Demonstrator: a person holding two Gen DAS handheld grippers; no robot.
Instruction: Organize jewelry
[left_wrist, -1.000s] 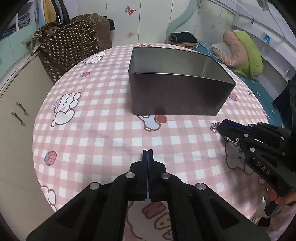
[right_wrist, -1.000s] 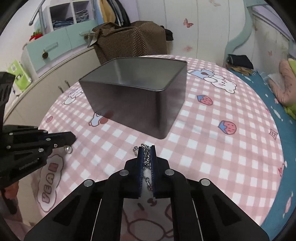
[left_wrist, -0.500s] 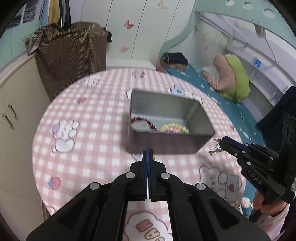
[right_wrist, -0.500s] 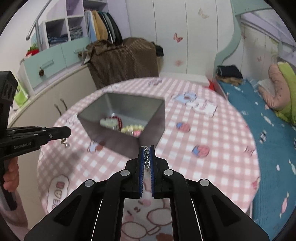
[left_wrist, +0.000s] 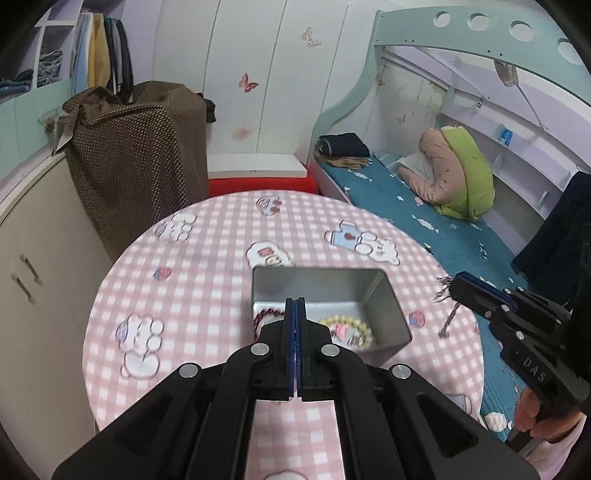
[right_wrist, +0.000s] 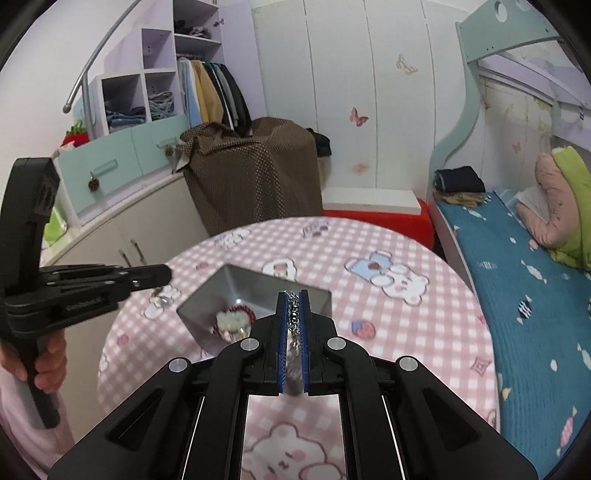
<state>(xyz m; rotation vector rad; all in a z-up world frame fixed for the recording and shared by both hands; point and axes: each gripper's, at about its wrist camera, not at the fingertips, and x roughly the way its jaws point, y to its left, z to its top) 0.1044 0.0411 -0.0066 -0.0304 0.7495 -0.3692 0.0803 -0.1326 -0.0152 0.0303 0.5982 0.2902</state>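
A grey metal tin (left_wrist: 388, 314) stands open on the round pink checked table (left_wrist: 184, 280). Inside it lie a dark red bead bracelet (left_wrist: 264, 317) and a pale yellow bead bracelet (left_wrist: 354, 326). My right gripper (right_wrist: 293, 302) is shut on a silver chain (right_wrist: 293, 317), held high above the near side of the tin (right_wrist: 207, 295); the chain dangles from it in the left wrist view (left_wrist: 445, 291). My left gripper (left_wrist: 295, 306) is shut and high above the tin; in the right wrist view (right_wrist: 162, 275) a small earring (right_wrist: 160, 295) hangs below its tip.
A brown dotted cloth covers a bulky thing (left_wrist: 140, 155) behind the table. A cream cabinet (left_wrist: 33, 295) stands to the left. A bed with a blue sheet (left_wrist: 436, 229) lies to the right, and a red box (left_wrist: 258, 184) sits beyond the table.
Both grippers have risen from table level to well above the tin, so its contents now show. The right gripper lifted the silver chain off the table.
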